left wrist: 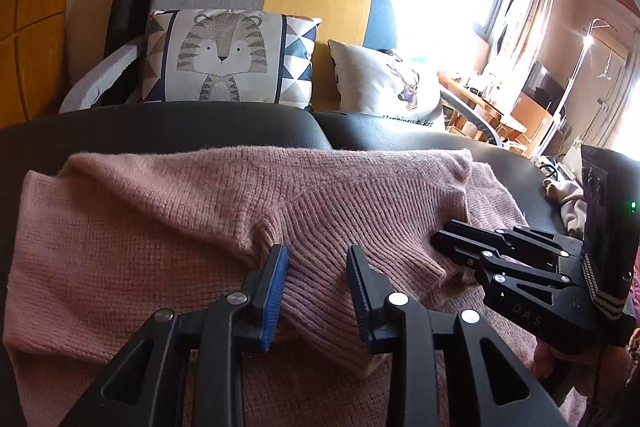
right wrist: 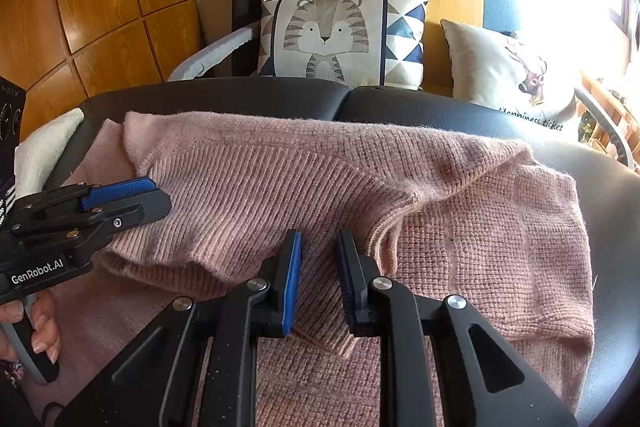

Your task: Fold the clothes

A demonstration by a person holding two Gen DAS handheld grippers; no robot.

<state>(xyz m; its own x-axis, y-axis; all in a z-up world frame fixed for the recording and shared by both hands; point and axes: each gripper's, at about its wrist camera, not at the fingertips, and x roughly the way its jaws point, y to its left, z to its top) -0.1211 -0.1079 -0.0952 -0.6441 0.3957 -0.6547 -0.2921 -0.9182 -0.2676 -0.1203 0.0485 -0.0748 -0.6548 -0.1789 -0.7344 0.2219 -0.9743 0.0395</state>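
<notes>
ok, pink knitted sweater lies on black leather table. left gripper and right gripper both clamp its ribbed folded edge, near side.

The sweater lies on the black cushion; behind it, at twelve o'clock, the tiger pillow, with the deer pillow at two.

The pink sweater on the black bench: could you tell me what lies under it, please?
Under the pink sweater only the black padded bench shows, bare around its far and right edges. Whatever lies beneath the sweater's middle is covered by the knit and cannot be seen.
</notes>
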